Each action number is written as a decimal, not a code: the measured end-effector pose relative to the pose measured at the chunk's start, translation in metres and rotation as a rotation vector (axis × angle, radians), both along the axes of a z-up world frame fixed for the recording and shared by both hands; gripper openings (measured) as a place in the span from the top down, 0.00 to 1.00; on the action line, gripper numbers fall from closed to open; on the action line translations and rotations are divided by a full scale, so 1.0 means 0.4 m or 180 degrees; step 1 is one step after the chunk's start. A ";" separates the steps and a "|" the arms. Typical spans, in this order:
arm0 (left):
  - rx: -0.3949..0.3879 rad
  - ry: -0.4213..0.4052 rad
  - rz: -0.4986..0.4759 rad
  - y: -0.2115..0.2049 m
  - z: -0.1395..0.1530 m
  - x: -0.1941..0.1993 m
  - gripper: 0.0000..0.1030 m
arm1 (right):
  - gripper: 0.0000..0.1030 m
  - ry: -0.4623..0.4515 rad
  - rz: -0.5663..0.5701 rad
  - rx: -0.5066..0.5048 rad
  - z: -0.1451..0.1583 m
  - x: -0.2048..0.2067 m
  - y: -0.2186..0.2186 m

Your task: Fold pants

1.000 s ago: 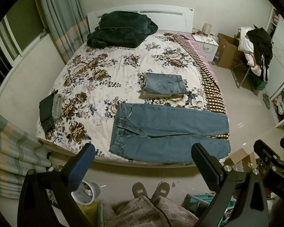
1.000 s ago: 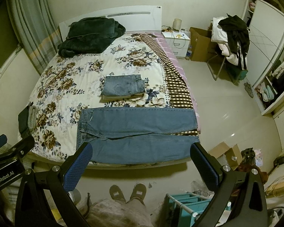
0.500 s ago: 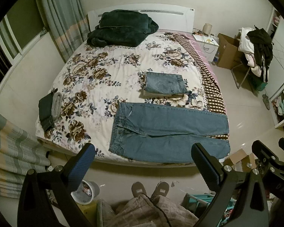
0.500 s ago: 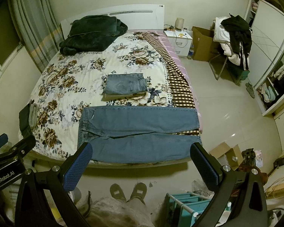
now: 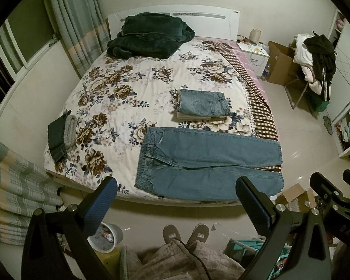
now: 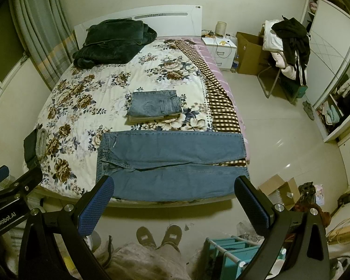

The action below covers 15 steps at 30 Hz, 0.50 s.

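Note:
A pair of blue jeans [image 5: 205,163] lies flat along the near edge of the floral bed [image 5: 133,93], waistband to the left, legs to the right; it also shows in the right wrist view [image 6: 170,163]. My left gripper [image 5: 176,203] is open and empty, held high above the floor in front of the bed. My right gripper [image 6: 173,200] is open and empty, held likewise, to the right of the left one.
A folded stack topped with jeans [image 5: 201,103] lies behind the flat jeans. A dark green blanket [image 5: 149,35] is at the headboard, dark and grey clothes [image 5: 60,137] at the bed's left edge. A chair with clothes [image 6: 287,46], boxes and a teal rack [image 6: 231,254] stand on the floor.
Both grippers have shifted slightly, so the bed sits a little lower and closer in view. The jeans have not moved.

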<state>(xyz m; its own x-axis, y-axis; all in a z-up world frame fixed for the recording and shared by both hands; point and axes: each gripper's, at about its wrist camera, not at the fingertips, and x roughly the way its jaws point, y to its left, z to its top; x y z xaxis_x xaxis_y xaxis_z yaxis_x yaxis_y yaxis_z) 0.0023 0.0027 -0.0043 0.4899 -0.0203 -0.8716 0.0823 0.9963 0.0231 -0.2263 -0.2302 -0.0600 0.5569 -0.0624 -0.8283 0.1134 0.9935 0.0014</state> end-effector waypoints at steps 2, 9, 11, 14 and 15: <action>-0.0001 -0.0002 -0.0004 0.002 0.000 0.000 0.00 | 0.00 0.0000 -0.0003 0.0002 0.002 0.001 -0.002; 0.0002 0.0000 0.0006 0.001 -0.001 0.001 0.00 | 0.00 0.0013 0.0004 0.0011 0.003 0.002 -0.003; -0.0006 0.0005 0.0006 0.000 0.000 0.001 0.00 | 0.00 0.0021 0.0007 0.0015 0.007 0.004 0.000; -0.0003 0.0004 0.0002 0.000 0.000 0.000 0.00 | 0.00 0.0022 0.0004 0.0016 0.008 0.005 0.005; -0.0003 0.0007 -0.0001 0.000 -0.001 0.001 0.00 | 0.00 0.0024 0.0004 0.0014 0.007 0.005 0.006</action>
<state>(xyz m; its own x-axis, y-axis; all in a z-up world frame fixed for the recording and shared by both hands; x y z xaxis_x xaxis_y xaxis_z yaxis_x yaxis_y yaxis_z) 0.0026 0.0027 -0.0045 0.4880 -0.0212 -0.8726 0.0828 0.9963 0.0221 -0.2243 -0.2277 -0.0572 0.5506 -0.0581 -0.8328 0.1122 0.9937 0.0049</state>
